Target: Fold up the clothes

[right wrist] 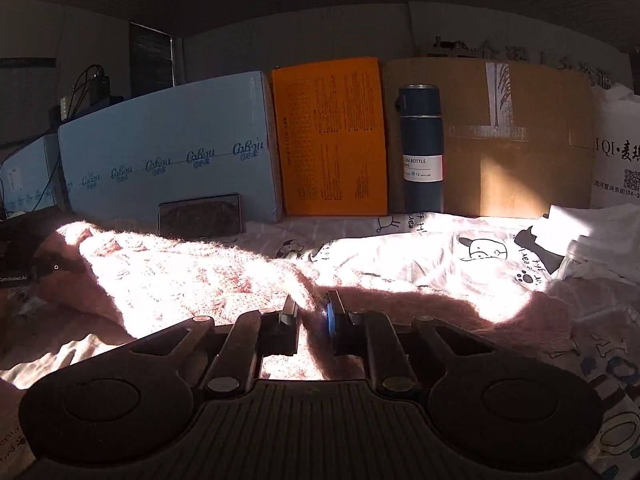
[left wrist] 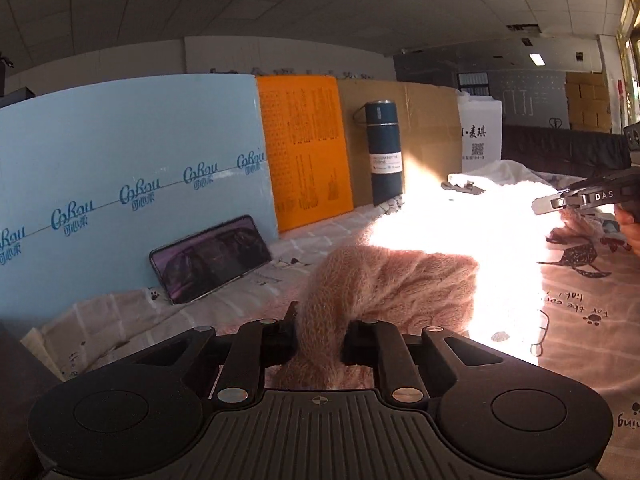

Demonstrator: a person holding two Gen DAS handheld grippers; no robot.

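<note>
I observe a fuzzy pink sweater spread across a bed sheet printed with cartoon dogs; strong sunlight washes out much of its middle in both views. My left gripper is pinched on a thick bunch of the sweater's knit, the fabric bulging up between its two fingers. My right gripper is likewise clamped on a thinner ridge of the same sweater, the cloth running up between the pads; a blue glint shows on the inner face of the right-hand finger. In the left wrist view, the right gripper also appears at the far right edge, its tip over the sweater's far part, with a hand behind it.

Along the back of the bed stand, left to right, a pale blue carton, an orange printed board, a brown cardboard box and a white carton with a QR code. A dark blue vacuum bottle stands upright in front of the cardboard. A phone leans against the blue carton. A white garment lies crumpled near the white carton, apart from the sweater.
</note>
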